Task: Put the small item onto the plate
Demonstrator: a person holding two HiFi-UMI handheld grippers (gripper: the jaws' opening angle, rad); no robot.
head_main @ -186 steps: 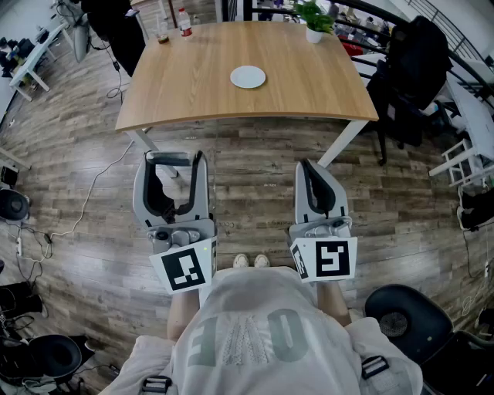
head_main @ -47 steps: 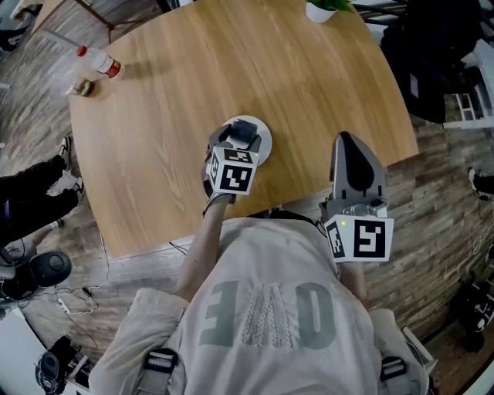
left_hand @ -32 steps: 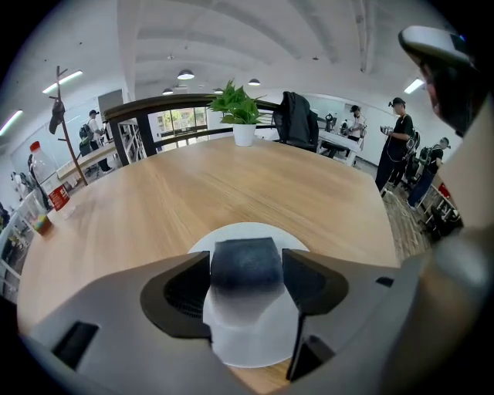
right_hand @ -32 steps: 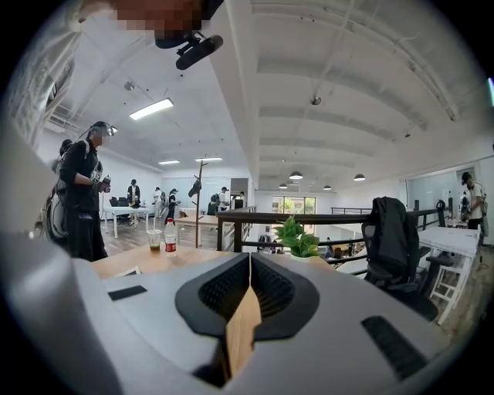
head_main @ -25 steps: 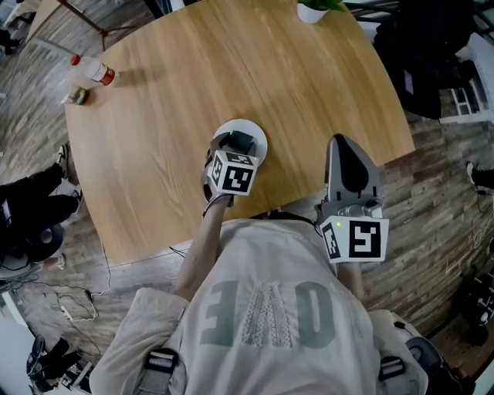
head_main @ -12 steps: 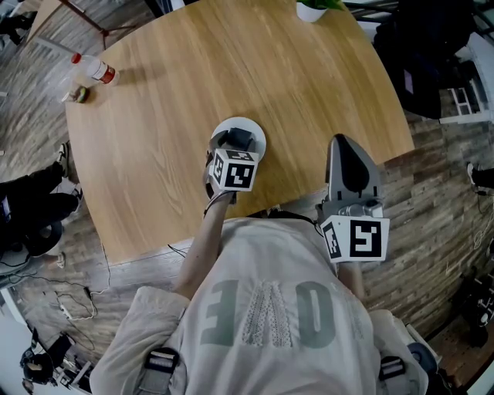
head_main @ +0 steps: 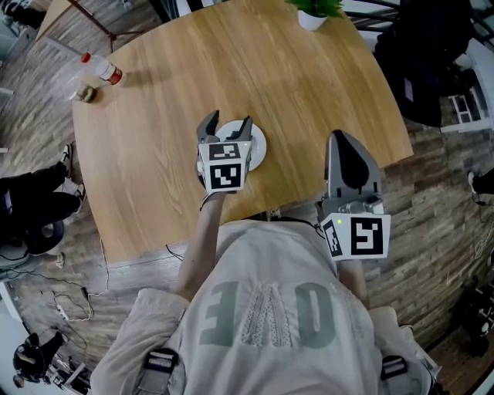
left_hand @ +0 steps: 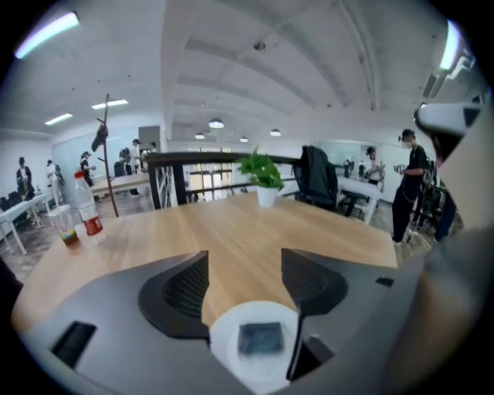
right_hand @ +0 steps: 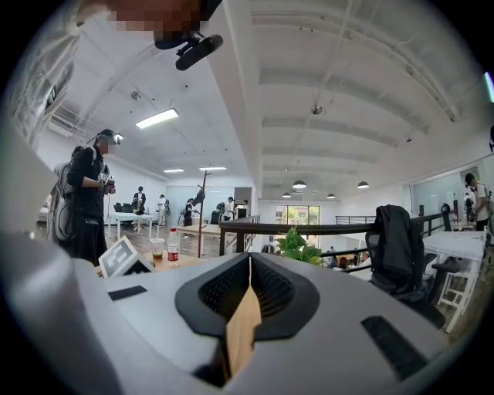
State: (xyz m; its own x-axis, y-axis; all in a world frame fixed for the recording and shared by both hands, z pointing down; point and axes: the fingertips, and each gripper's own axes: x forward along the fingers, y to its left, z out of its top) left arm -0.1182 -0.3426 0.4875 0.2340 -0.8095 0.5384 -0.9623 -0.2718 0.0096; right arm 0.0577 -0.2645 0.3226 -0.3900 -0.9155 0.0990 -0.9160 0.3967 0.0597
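A small dark square item (left_hand: 261,339) lies flat on the white plate (left_hand: 224,349) near the table's front edge. My left gripper (left_hand: 243,279) is open and held level above the plate, with nothing between its jaws and the item below them. In the head view the left gripper (head_main: 226,121) covers most of the plate (head_main: 257,146) and hides the item. My right gripper (head_main: 344,139) is shut and empty, off the table's front right edge, well apart from the plate. In its own view the right gripper (right_hand: 248,271) shows both jaws pressed together.
The wooden table (head_main: 309,85) carries a red-labelled bottle (head_main: 101,69) and a cup (head_main: 86,94) at the far left, and a potted plant (head_main: 312,14) at the far edge. A black chair with a jacket (head_main: 432,54) stands to the right. People stand in the background.
My left gripper, which was tilted down over the plate, has risen and levelled out with its jaws open. The item now lies on the plate. The right gripper has stayed where it was.
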